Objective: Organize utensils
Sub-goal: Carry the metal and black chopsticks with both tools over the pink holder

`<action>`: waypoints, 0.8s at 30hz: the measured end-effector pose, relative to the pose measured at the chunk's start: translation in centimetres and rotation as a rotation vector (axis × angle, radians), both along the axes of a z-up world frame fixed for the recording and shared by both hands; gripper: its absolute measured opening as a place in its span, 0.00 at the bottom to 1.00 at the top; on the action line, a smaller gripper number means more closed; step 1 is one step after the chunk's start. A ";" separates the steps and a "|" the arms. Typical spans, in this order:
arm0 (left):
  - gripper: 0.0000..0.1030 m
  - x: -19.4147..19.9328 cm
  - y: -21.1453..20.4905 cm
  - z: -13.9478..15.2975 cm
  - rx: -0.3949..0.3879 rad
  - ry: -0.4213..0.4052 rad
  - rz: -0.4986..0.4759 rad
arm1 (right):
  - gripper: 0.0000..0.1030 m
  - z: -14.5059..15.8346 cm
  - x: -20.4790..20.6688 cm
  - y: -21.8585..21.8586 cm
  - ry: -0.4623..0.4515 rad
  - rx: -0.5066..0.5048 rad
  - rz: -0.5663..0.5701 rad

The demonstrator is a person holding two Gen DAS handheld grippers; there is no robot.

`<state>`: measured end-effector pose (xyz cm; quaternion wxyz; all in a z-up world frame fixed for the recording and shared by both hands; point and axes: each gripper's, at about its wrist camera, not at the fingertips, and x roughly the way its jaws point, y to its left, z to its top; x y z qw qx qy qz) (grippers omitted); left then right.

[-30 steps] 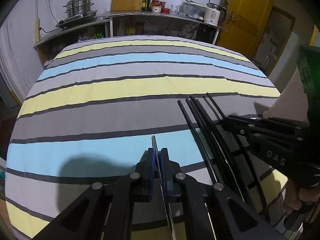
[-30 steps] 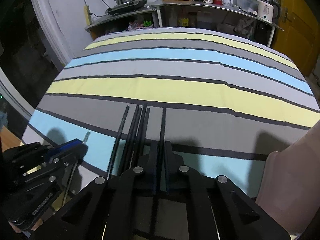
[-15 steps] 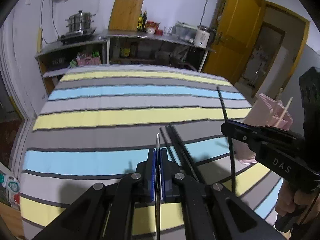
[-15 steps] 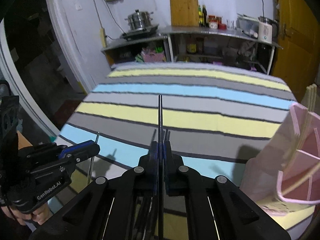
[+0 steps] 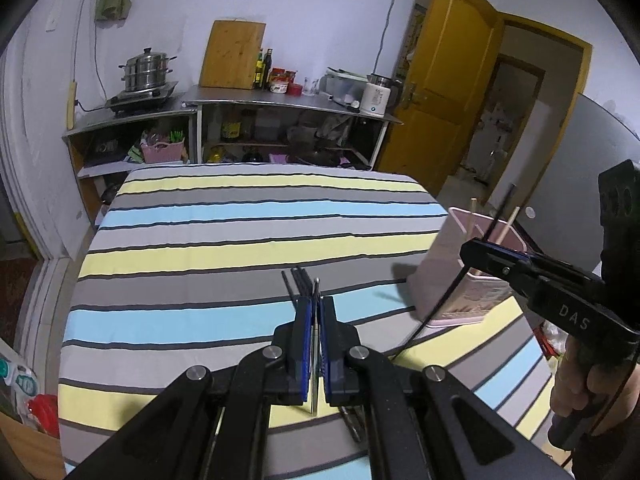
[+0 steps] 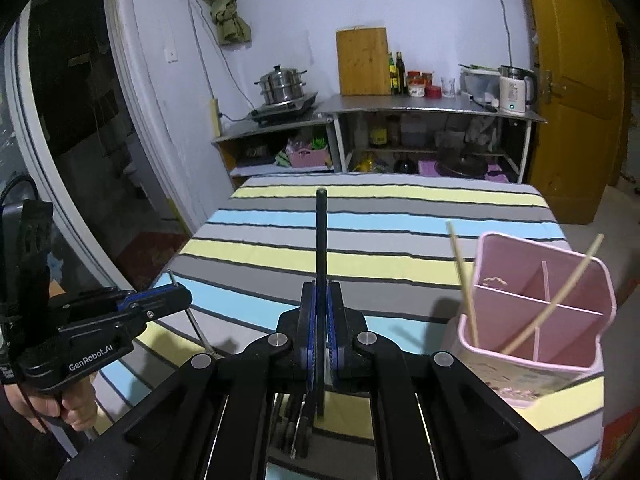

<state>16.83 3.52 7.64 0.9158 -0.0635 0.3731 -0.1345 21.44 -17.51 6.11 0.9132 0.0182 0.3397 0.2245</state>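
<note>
1. Two grippers are up off the striped cloth, each clenched on one slim utensil, presumably so both can be dropped into the holder in a single trip.
2. The left gripper pinches a thin metal stick; I cannot tell whether it is a chopstick or a skewer. It is held partway along, so a short end shows ahead of the pads and the rest hangs below.
3. The right gripper clamps a black chopstick low on its shaft, leaving a long stretch ahead of the pads, which should help in steering the tip into a slot.
4. The pink holder stands on the cloth at the near right corner, close beside the right gripper. It is split into compartments, and two pale sticks lean in different ones.
5. More black chopsticks lie on the cloth beneath the grippers, waiting their turn.
6. By my reckoning the sorting is barely started; tilting each stick steeper comes next.
</note>
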 end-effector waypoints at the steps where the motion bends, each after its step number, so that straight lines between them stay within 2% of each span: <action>1: 0.04 -0.1 -0.1 0.2 0.000 -0.002 -0.003 | 0.05 0.2 -0.3 -0.3 -0.003 0.004 -0.004; 11: 0.04 -1.7 -2.5 3.1 -0.006 -0.033 -0.065 | 0.05 2.2 -2.6 -3.3 -0.038 0.045 -0.042; 24: 0.04 -0.9 -9.5 5.1 -0.044 -0.043 -0.202 | 0.05 4.0 -4.7 -10.7 -0.071 0.089 -0.175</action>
